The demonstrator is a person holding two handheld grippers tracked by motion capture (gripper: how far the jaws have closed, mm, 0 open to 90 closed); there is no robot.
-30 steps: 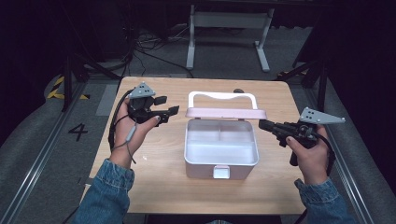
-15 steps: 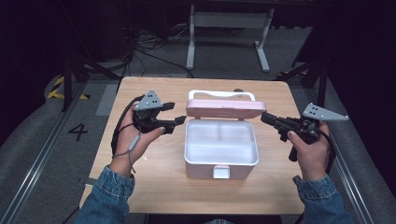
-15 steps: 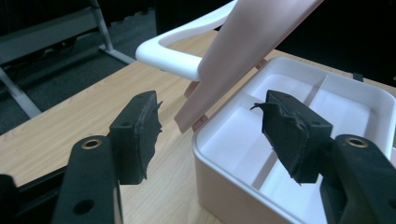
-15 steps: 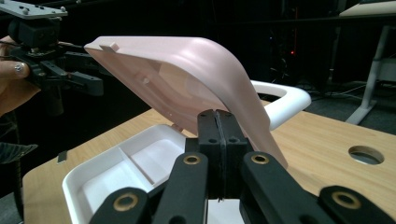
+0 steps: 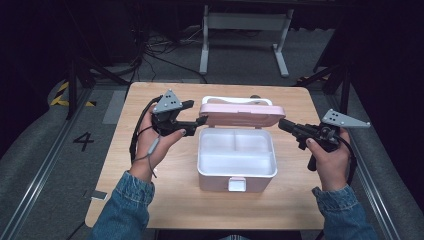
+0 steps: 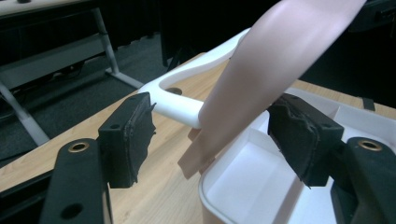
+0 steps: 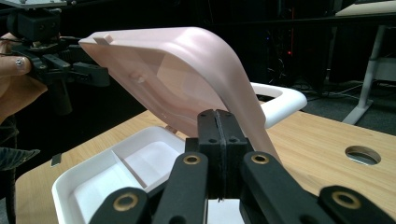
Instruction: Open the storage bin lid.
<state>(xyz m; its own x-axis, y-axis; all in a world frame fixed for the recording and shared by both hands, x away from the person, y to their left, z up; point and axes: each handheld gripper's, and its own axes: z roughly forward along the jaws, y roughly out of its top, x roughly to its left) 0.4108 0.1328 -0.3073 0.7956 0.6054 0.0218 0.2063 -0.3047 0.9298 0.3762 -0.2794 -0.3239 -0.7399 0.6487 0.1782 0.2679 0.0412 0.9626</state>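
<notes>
Pink lid hides the box's hinge; left claw just released, right claw clenched empty

White box w/ pink lid, mid counter. Lid raised on far-side hinge, tilted up. Inside bare, 3 compartments. White handle behind lid, latch toward near edge.

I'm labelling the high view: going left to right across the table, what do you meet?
Left gripper → white box with its pink lid raised → right gripper.
</notes>
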